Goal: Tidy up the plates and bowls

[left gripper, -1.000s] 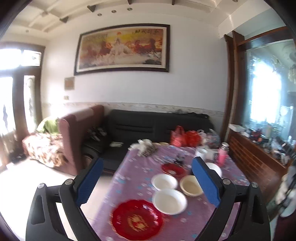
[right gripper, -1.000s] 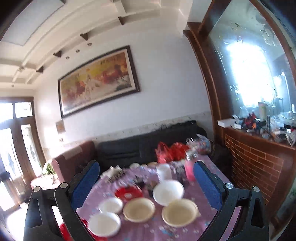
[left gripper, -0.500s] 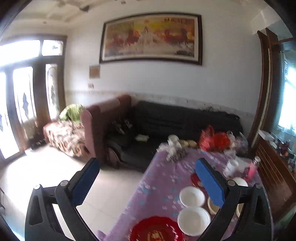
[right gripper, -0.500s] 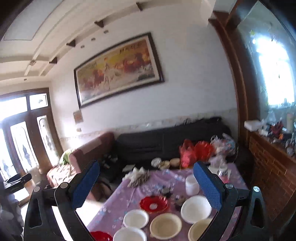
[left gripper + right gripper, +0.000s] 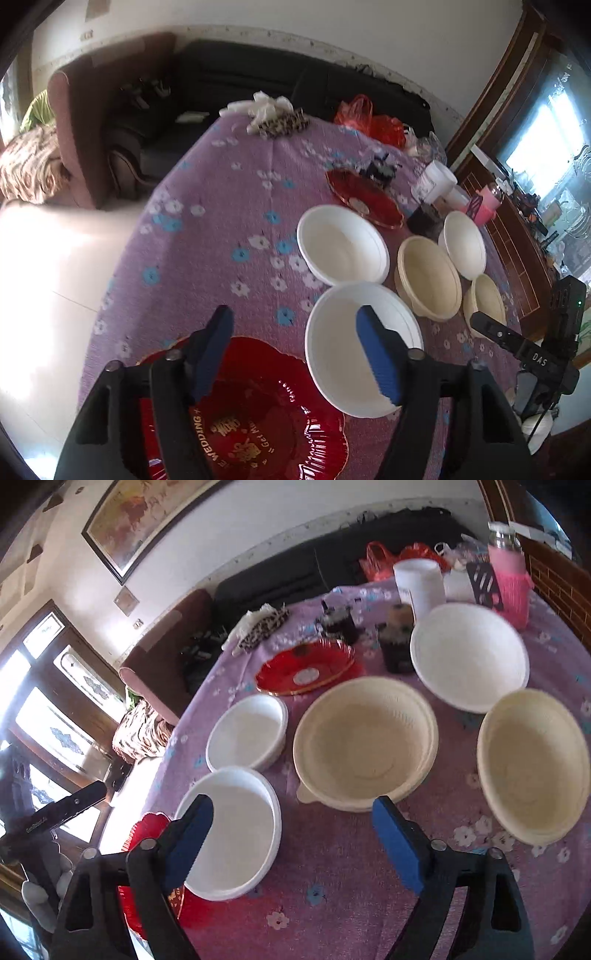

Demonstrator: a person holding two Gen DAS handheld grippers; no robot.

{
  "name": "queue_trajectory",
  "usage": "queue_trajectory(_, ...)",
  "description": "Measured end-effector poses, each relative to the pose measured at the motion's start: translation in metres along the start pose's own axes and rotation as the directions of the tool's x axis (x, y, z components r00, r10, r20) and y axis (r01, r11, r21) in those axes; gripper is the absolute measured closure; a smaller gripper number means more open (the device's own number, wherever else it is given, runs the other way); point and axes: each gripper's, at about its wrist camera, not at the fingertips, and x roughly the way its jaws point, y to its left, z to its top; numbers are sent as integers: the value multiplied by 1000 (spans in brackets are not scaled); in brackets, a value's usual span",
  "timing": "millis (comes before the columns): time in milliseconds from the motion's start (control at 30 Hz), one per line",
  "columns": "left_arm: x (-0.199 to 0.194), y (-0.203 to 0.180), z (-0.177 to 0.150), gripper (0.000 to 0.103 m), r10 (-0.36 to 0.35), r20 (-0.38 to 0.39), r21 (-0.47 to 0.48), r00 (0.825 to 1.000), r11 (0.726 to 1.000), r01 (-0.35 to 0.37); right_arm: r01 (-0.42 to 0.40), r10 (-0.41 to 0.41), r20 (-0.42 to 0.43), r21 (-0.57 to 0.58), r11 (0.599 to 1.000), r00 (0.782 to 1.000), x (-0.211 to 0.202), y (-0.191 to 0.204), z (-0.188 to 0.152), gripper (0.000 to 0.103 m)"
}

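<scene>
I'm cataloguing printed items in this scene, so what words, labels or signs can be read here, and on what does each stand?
"WEDDING": gold lettering on the near red plate, left wrist view.
"DAS": white letters on the right gripper's black body, seen in the left wrist view.
Gold characters at the plate's centre and the lettering beside them: too blurred to read.
White print on the left gripper's black body, right wrist view: too small.
Far red plate's white label: unreadable.
</scene>
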Motion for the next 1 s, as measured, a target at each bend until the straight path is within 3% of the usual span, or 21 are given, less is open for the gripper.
queue_trajectory(200, 41, -3, -9, 40, 22, -83, -2, 996, 1000, -22, -8, 8, -35, -13, 1000, 999, 24, 6, -16, 18)
queue_trajectory(433, 42, -10, -2, 40, 36, -78, -14, 996, 999, -37, -12, 11, -30, -41, 999, 999, 26, 7, -13, 18)
queue_trajectory(700, 61, -10, 36, 40, 55, -80, -57, 995, 997, -60, 34, -34, 8, -82, 996, 999, 37, 22, 46, 18)
queue_trajectory(833, 87, -3, 57, 40, 71, -120, -92, 990, 992, -82, 62, -65, -21, -105, 993, 998, 67, 31, 81, 18)
queue_trajectory(1000, 117, 10, 74, 40, 59, -164, -136, 985, 987, -81, 104, -120, -87, -169, 980, 989, 110, 42, 101, 18)
